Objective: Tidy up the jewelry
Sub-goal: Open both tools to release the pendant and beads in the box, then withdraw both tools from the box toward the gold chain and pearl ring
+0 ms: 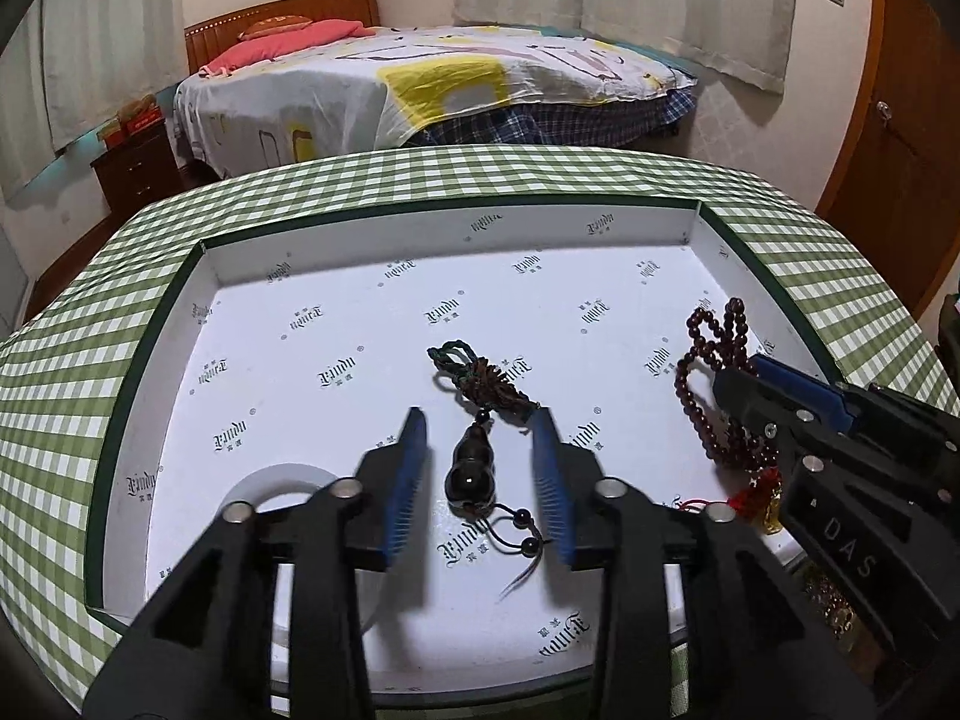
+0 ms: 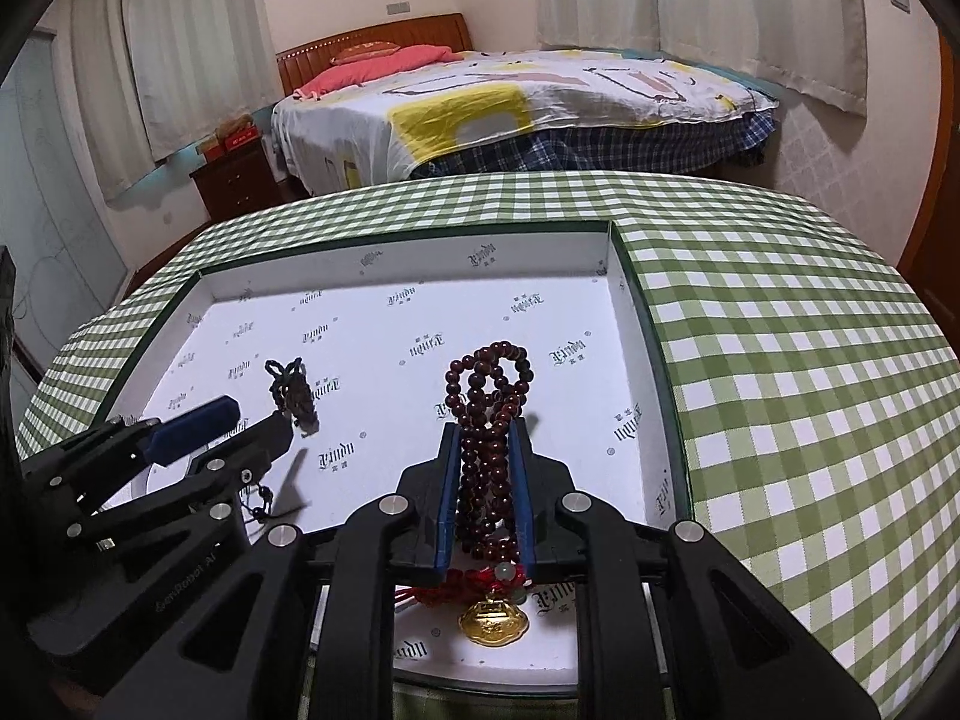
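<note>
Jewelry: two pieces, both at the box; one lies loose, one is gripped.
Surface point(image 1: 72, 396): covered in green-and-white check cloth; it carries the box.
Box point(image 1: 456, 240): wide, shallow, dark green rim, white printed lining; both pieces sit within its walls.
Bead string point(image 2: 489, 450): dark red round beads, bunched in several loops, with a red knot and a gold pendant point(image 2: 492, 621) hanging below; near the box's right wall.
Right claw point(image 2: 486, 504): closed on the bead string, blue pads pressing the bunch from both sides, loops standing up above the fingertips.
Gourd charm point(image 1: 471, 468): dark glossy gourd on a dark knotted cord, small beads and a tail at the near end; lying flat on the lining, mid-box.
Left claw point(image 1: 480, 480): jaws parted, gripping nothing; the charm lies between the pads, and none appears to press on it.
Key relation: charm's long axis runs along the left claw's fingers, knot end away, tail end toward the wrist; left hand is nearer.
Likely next: the bead string probably needs setting down in the box.
</note>
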The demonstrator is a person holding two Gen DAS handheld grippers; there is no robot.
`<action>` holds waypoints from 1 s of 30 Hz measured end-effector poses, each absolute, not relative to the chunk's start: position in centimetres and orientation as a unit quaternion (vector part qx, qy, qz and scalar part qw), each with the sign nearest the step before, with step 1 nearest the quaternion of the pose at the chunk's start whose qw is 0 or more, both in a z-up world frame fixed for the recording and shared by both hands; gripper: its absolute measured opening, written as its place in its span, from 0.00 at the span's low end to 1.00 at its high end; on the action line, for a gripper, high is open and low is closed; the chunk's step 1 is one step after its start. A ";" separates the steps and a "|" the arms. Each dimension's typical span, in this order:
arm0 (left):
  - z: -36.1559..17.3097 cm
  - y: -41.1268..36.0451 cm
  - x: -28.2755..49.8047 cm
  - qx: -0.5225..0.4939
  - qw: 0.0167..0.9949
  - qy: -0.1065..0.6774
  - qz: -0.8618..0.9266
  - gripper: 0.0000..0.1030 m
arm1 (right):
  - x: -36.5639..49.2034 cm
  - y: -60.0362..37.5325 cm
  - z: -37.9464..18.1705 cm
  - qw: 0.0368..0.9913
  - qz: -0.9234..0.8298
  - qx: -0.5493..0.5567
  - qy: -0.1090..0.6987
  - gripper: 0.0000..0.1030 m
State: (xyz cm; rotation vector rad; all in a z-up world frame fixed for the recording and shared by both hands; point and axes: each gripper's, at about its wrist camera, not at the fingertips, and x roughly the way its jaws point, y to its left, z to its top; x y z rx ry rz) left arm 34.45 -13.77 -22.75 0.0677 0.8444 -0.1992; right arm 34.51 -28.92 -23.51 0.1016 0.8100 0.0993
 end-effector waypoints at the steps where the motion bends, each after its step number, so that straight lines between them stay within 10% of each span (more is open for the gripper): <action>1: -22.7 -13.7 34.5 0.031 0.907 0.409 -0.096 0.39 | 34.5 -28.9 -23.6 0.916 0.048 0.050 0.396 0.28; 5: -22.9 -13.3 34.5 0.021 0.907 0.411 -0.093 0.46 | 34.4 -28.5 -23.4 0.919 0.049 0.040 0.389 0.40; 30: -17.1 -10.5 28.8 -0.011 0.937 0.337 -0.086 0.58 | 28.1 -29.4 -18.3 0.944 0.043 0.060 0.322 0.40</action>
